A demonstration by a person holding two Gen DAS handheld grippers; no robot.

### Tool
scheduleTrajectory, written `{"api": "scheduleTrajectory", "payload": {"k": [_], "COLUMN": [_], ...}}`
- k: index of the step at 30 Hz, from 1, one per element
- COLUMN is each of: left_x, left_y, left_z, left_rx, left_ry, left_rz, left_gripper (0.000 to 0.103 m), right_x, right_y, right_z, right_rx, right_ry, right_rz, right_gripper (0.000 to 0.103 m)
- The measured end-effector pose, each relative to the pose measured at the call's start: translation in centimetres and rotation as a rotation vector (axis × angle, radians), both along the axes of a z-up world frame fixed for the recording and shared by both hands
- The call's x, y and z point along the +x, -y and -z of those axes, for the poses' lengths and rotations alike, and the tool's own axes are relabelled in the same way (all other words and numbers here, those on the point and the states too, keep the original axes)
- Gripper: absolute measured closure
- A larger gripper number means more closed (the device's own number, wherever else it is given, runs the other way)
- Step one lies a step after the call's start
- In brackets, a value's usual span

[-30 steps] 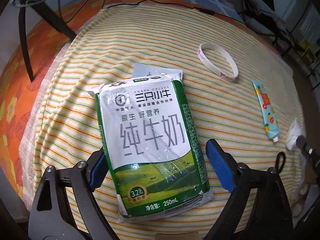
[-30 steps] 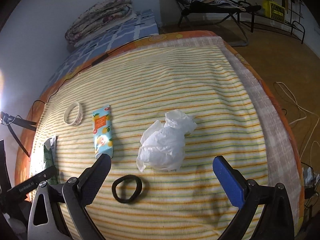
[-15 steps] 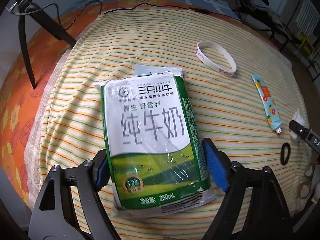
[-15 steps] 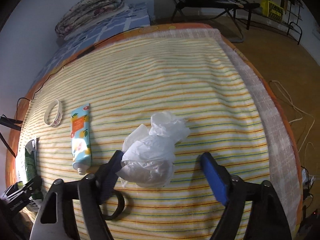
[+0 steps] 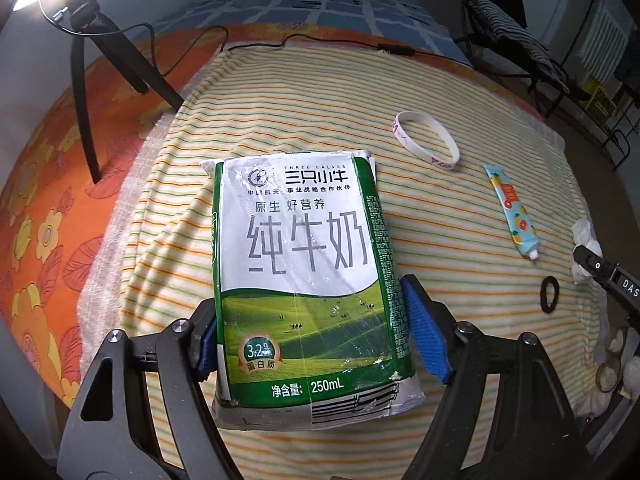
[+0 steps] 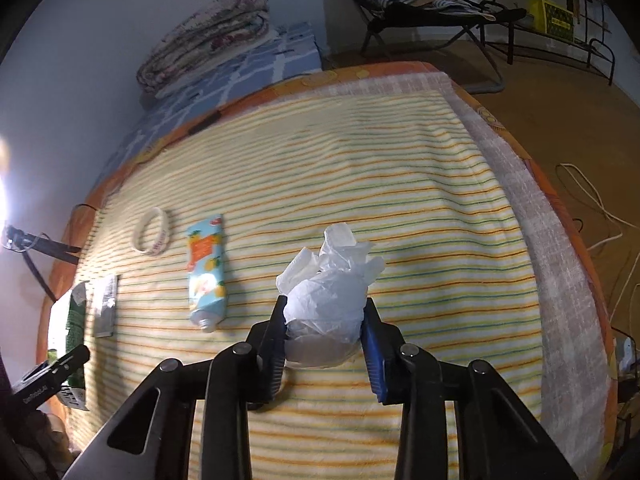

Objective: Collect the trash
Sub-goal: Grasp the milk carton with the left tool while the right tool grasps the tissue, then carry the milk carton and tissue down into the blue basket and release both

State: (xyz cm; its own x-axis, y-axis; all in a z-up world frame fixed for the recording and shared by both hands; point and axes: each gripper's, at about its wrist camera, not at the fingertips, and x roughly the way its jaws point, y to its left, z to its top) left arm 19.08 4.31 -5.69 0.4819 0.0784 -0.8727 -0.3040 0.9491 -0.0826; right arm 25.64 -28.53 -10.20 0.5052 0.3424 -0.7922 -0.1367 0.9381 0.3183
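On striped blanket (image 6: 400,184): left tongs (image 5: 316,338) grip milk carton (image 5: 308,280); right tongs (image 6: 324,338) pinch tissue (image 6: 326,300).

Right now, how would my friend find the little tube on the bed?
Look at the striped blanket. Left of the crumpled tissue lies the small flat tube, below a white wristband. Only the tube is light blue with orange fruit pictures.
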Motion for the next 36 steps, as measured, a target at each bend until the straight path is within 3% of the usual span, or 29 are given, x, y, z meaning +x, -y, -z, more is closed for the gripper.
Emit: {"api": "scheduleTrajectory", "payload": {"k": [11,17,28,36], "left_x": [-4.1,-8.2,-16.0,-20.8], "left_y": [0.9,1.9,4.0,5.8], "left_z": [-2.9,-3.8,-2.5,-1.1], "left_rx": [-0.006,-0.023,-0.034,-0.03], "left_ry": [0.047,0.065,0.044,0.028], "left_rz": [0.06,0.102,0.166,0.214], "left_gripper": [0.024,0.024,0.024,0.024], "right_x": [-5.2,-9.2,-17.9,-23.2], "right_y": [-1.1,-1.8,-3.4,-4.1], "right_z": [-4.2,-5.9,-6.0,-4.2], "right_rx": [0.042,0.025,-0.048,-0.061], "right_ry": [0.086,0.139,0.174,0.142], "right_rz": [-0.116,-0.189,-0.342,-0.431], "right_gripper": [0.069,0.069,0.069,0.069]}}
